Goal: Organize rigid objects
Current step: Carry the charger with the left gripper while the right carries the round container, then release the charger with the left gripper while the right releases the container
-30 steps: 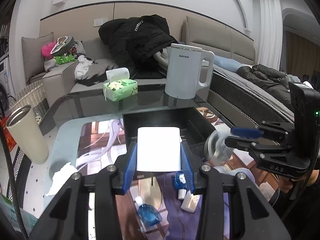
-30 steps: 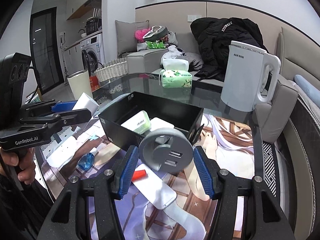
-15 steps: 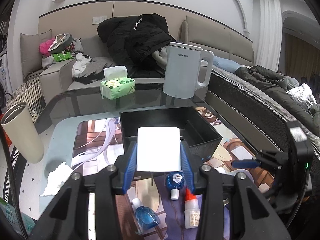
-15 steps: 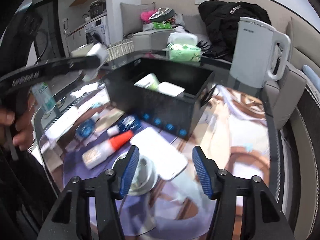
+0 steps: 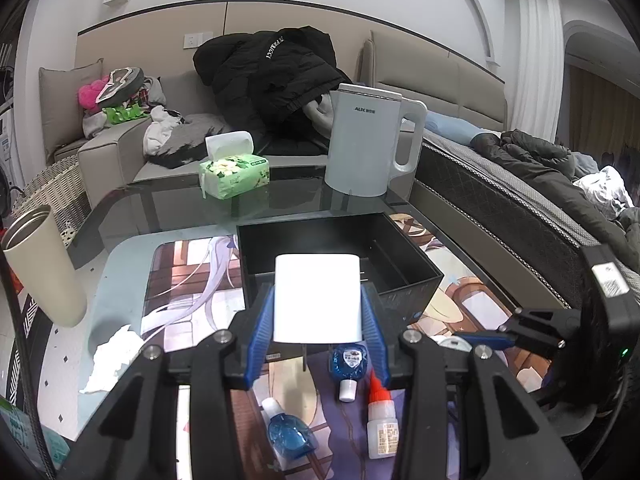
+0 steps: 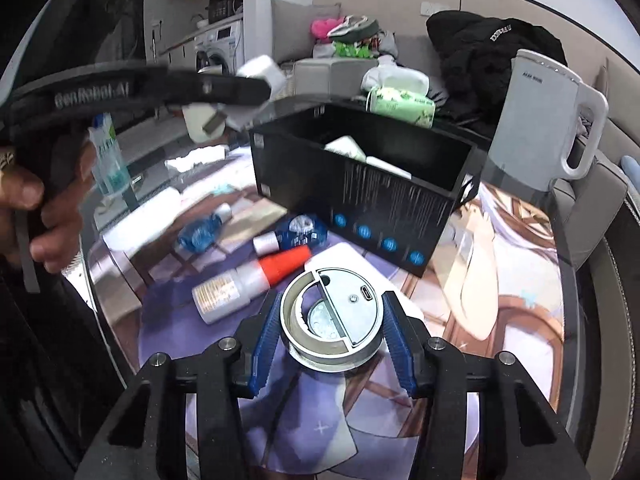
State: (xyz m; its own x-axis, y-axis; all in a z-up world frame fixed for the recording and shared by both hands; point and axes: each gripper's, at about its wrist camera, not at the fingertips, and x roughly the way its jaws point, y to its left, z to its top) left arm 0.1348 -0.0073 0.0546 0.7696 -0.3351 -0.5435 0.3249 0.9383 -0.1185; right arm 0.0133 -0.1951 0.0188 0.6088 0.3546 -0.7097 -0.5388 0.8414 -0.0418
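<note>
- So, readable text first: the white kettle [image 5: 366,142] says "AUX" on its front, the black jacket [image 5: 272,68] on the sofa has white lettering I can't quite make out, and the left tool's side reads "GenRobot.AI" in the right wrist view.
- Left tool [image 5: 318,334] is pinching a white block [image 5: 317,298], held up in front of the black box [image 5: 340,258].
- Right tool [image 6: 332,330] has its blue pads at either side of a round grey hub [image 6: 332,314] lying on the counter [image 5: 120,276]; can't tell if they're squeezing it.
- A red-capped glue bottle [image 6: 250,282] lies just left of the hub.
</note>
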